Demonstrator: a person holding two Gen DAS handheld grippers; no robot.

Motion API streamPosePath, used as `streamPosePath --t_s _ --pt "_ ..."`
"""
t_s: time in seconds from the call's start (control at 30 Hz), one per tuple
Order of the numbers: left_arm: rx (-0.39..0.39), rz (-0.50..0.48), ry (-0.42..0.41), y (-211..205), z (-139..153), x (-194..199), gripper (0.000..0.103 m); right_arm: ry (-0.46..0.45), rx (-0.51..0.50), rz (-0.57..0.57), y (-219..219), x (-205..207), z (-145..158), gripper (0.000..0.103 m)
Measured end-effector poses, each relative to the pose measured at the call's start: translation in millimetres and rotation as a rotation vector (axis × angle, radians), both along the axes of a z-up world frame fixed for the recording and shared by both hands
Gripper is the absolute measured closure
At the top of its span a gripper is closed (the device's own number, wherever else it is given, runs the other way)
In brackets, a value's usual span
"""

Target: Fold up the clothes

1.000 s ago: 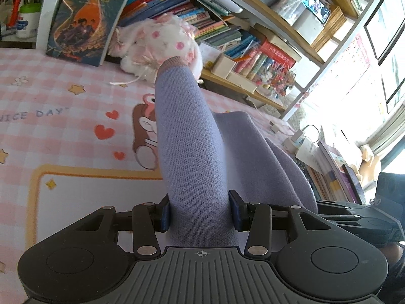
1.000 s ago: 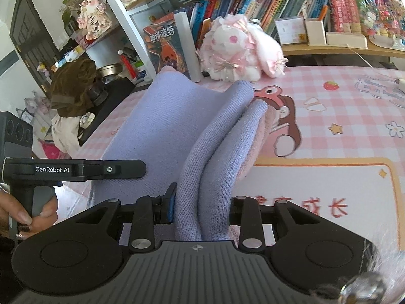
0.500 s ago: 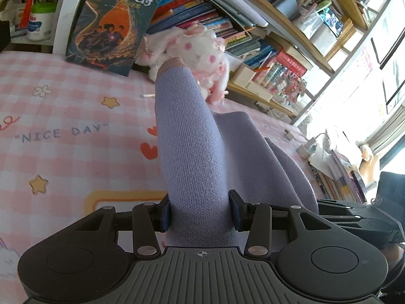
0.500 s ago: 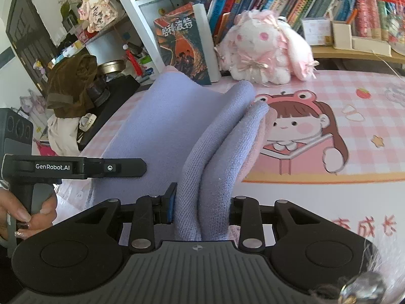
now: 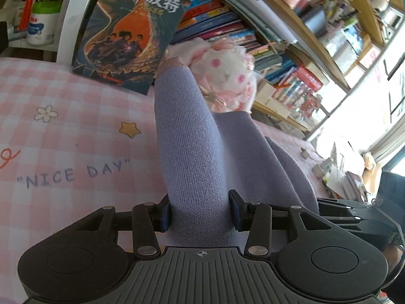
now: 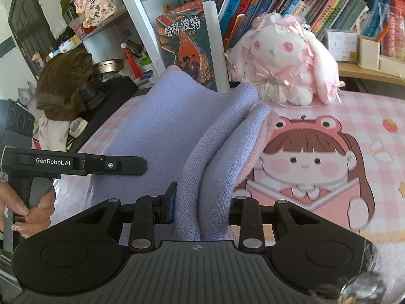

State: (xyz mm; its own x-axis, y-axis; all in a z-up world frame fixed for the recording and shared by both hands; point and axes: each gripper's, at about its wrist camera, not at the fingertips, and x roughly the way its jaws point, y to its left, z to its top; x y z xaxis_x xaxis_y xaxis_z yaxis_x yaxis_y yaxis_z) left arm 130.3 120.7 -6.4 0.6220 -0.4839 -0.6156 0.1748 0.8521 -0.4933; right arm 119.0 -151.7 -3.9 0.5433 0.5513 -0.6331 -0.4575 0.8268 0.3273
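Note:
A lilac knit sweater with a pink cuff is held up over the pink checked mat. My left gripper is shut on a bunched sleeve part of it. In the right wrist view the same sweater hangs in folds, and my right gripper is shut on a doubled edge with pink lining. The left gripper's handle shows at the left of the right wrist view, held by a hand. The right gripper's body shows at the right of the left wrist view.
A pink and white plush rabbit sits at the back of the mat by an upright book. Bookshelves run behind. A brown cloth bundle and clutter lie off the mat's left side.
Both grippers have carried the sweater leftward over the mat and nearer the back: the book and plush rabbit look closer, and the "NICE DAY" print has come under the left gripper. Both stay clamped.

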Motion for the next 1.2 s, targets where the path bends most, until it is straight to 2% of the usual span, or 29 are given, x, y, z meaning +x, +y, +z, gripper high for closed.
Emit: streamPosePath --t_s 0.5,0.73,0.87,0.97,1.07,1.13,1.2 --pt "-0.037 0.089 0.095 17 -35 79 0.059 0.038 0.015 0.028 8 94 -30 0.072" --pt "-0.107 0.163 0.137 28 -51 91 0.053 0.08 0.091 -0.017 0 120 -47 0.069" --pt "-0.104 0.182 0.134 27 -50 92 0.052 0.09 0.122 -0.042 -2 126 -52 0.066" --pt "-0.071 0.201 0.121 26 -45 90 0.049 0.082 0.118 -0.061 -3 125 -50 0.06" --pt "-0.018 0.232 0.08 26 -32 83 0.044 0.074 0.114 -0.081 -5 123 -48 0.05" --pt "-0.014 0.244 0.05 30 -24 75 0.041 0.062 0.112 -0.103 -9 121 -43 0.042" --pt "-0.015 0.256 0.023 32 -15 65 0.037 0.051 0.116 -0.12 -14 116 -37 0.04"
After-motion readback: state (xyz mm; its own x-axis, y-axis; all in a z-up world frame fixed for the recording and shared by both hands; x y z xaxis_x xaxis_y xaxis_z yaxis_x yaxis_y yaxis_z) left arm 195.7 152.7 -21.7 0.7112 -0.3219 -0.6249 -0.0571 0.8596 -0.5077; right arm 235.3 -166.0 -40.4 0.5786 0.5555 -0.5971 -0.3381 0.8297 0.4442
